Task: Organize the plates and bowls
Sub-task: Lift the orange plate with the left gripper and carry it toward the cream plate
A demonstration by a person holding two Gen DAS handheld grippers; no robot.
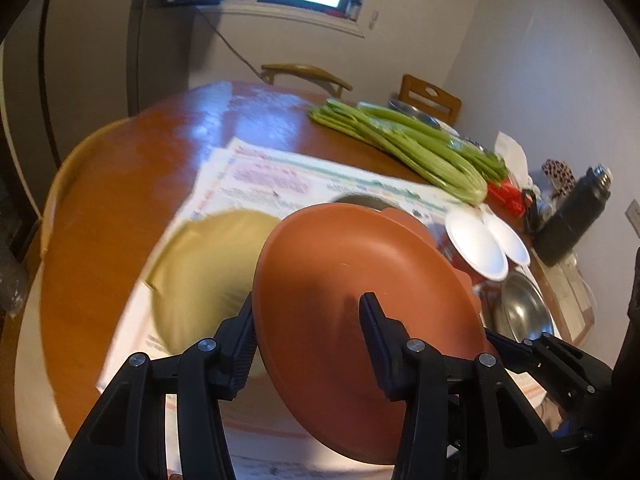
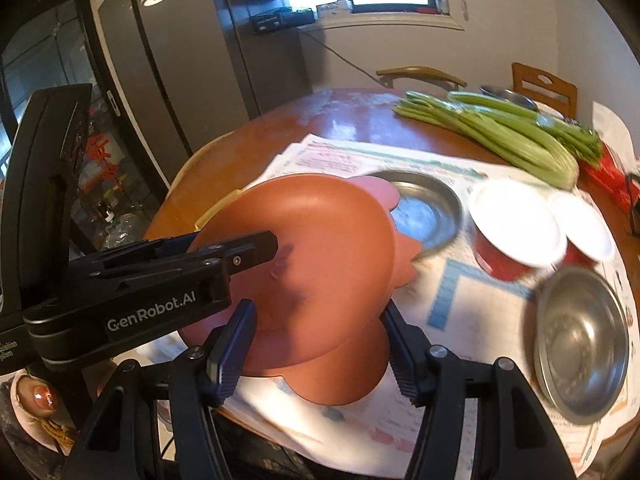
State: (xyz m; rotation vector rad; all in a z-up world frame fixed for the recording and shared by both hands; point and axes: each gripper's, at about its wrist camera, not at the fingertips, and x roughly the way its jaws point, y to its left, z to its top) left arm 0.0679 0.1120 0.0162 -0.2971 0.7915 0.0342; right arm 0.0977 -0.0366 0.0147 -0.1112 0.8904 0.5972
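Observation:
My left gripper [image 1: 308, 320] is shut on the rim of a terracotta plate [image 1: 360, 272] and holds it tilted above the table; it also shows in the right wrist view [image 2: 304, 248], with the left gripper's fingers [image 2: 256, 246] on its left rim. A flower-shaped terracotta plate [image 2: 344, 372] lies under it on the paper. My right gripper [image 2: 320, 336] is open, one finger on each side of the two plates' near edges. An olive plate [image 1: 200, 264] lies left of the held plate. A steel plate [image 2: 420, 212], two red bowls with white insides [image 2: 516, 228] and a steel bowl [image 2: 580, 340] stand to the right.
Newspaper sheets [image 1: 280, 176] cover the round wooden table [image 1: 140, 160]. Celery bunches [image 1: 400, 144] lie at the far side. A dark bottle [image 1: 572, 216] stands at the right edge. Two chairs [image 2: 420, 74] stand behind the table, a fridge [image 2: 180, 60] to the left.

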